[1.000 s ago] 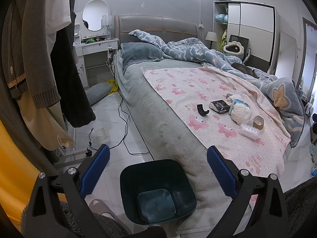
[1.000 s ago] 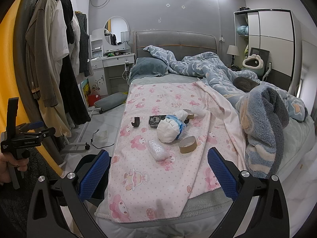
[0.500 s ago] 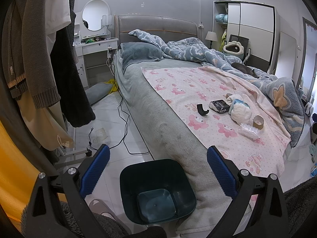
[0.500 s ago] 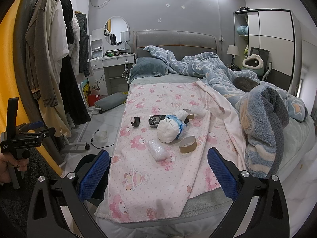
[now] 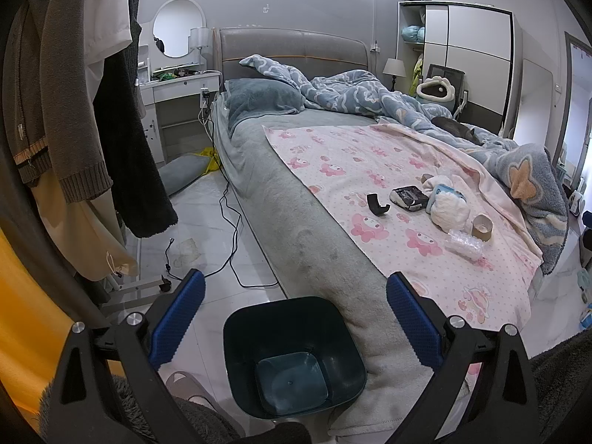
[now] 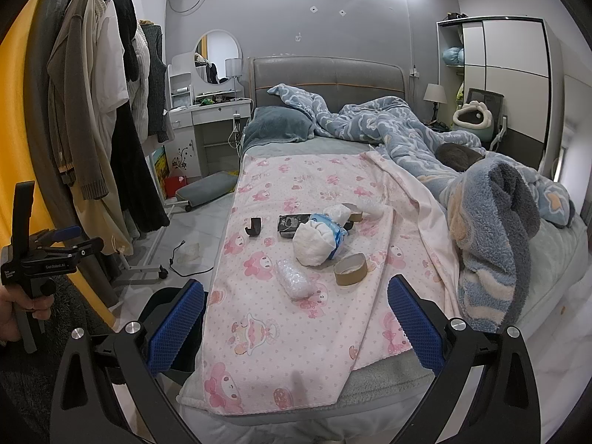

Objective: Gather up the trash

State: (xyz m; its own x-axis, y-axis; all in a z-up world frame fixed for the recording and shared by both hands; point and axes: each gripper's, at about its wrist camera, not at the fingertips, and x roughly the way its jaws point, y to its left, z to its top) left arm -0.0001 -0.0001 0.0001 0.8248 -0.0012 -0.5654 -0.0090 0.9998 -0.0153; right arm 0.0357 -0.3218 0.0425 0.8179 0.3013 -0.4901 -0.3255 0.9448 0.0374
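Observation:
Trash lies on the pink sheet (image 6: 296, 329) of the bed: a crumpled clear plastic wrap (image 6: 292, 279), a brown tape roll (image 6: 350, 269), a white and blue wad (image 6: 318, 242), a dark packet (image 6: 292, 223) and a black hook-shaped piece (image 6: 254, 228). The same items show in the left wrist view, with the plastic wrap (image 5: 464, 245), tape roll (image 5: 482, 226) and black piece (image 5: 377, 205). A dark teal bin (image 5: 292, 355) stands on the floor by the bed. My left gripper (image 5: 294, 318) is open above the bin. My right gripper (image 6: 296, 325) is open and empty, short of the trash.
Coats hang on a rack (image 6: 111, 129) at the left. A cable (image 5: 233, 244) trails on the floor beside the bed. A blue duvet (image 6: 481, 199) is heaped on the right side. A dressing table (image 6: 207, 118) and a wardrobe (image 6: 507, 74) stand by the walls.

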